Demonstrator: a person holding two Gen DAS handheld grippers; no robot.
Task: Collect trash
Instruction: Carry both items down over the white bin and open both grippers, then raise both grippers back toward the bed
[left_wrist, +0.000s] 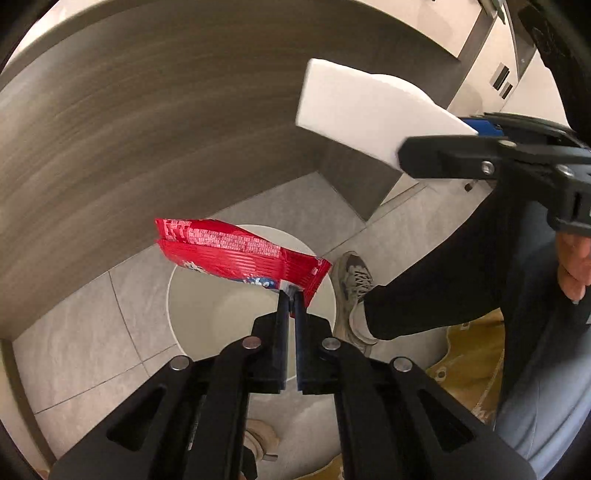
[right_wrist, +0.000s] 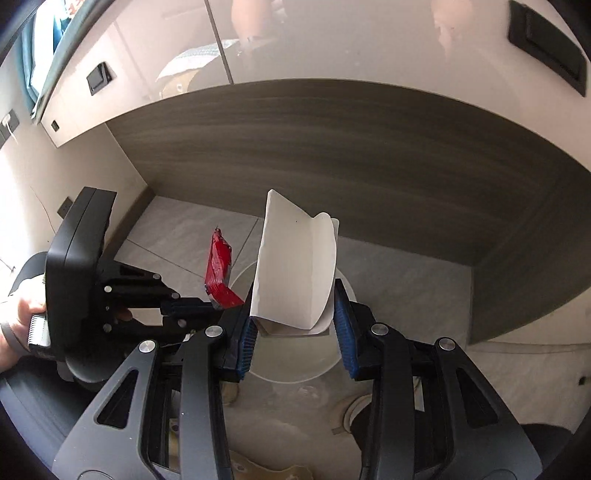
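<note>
My left gripper (left_wrist: 291, 295) is shut on the corner of a red snack wrapper (left_wrist: 236, 254) and holds it over the open white bin (left_wrist: 199, 314) on the floor. My right gripper (right_wrist: 293, 325) is shut on a folded white paper carton (right_wrist: 295, 269), also above the bin (right_wrist: 295, 373). In the left wrist view the carton (left_wrist: 362, 107) and the right gripper (left_wrist: 461, 155) are at the upper right. In the right wrist view the left gripper (right_wrist: 207, 306) with the wrapper (right_wrist: 219, 273) is just to the left.
A dark wood table edge (left_wrist: 147, 129) curves above the bin. The floor is grey tile (left_wrist: 92, 339). The person's shoe (left_wrist: 354, 291) and dark trouser leg (left_wrist: 461, 277) stand right of the bin. White cabinets (right_wrist: 147, 74) line the wall.
</note>
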